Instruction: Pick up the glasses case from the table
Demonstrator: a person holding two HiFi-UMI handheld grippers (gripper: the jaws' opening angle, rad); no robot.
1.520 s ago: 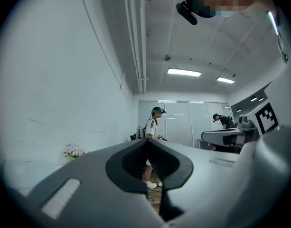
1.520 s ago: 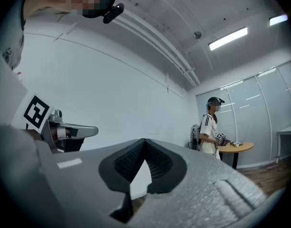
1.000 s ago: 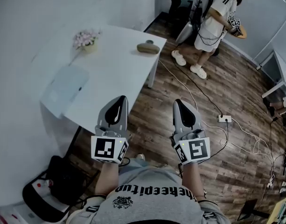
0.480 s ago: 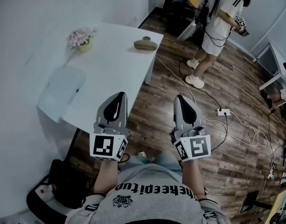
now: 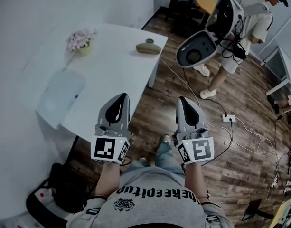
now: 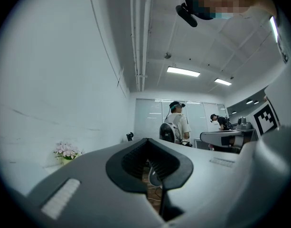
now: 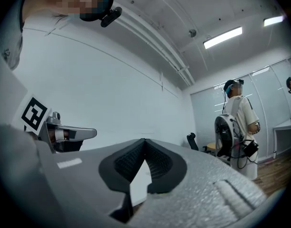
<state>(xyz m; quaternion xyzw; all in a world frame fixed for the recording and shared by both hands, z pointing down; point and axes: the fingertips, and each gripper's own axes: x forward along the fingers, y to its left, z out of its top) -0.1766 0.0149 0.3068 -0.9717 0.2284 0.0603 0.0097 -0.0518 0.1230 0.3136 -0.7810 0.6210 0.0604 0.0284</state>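
On the table (image 5: 112,56), glasses case (image 5: 148,47) unmoved, left gripper (image 5: 120,99), right gripper (image 5: 184,102) still closed, empty

bystander (image 5: 252,25): moved right, turned, white backpack (image 5: 209,38) now toward camera | shoe (image 5: 165,139): stepped into view beside right hand-held gripper (image 5: 184,102)

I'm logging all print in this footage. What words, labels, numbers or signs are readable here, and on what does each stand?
"thekeepitup": upside down across the camera wearer's shirt; the fourth letter is unsure.
Emblem below that print: too small to read.
Square markers on the left gripper and right gripper: black-and-white code patterns, no words.
Nothing else in any view is legible.
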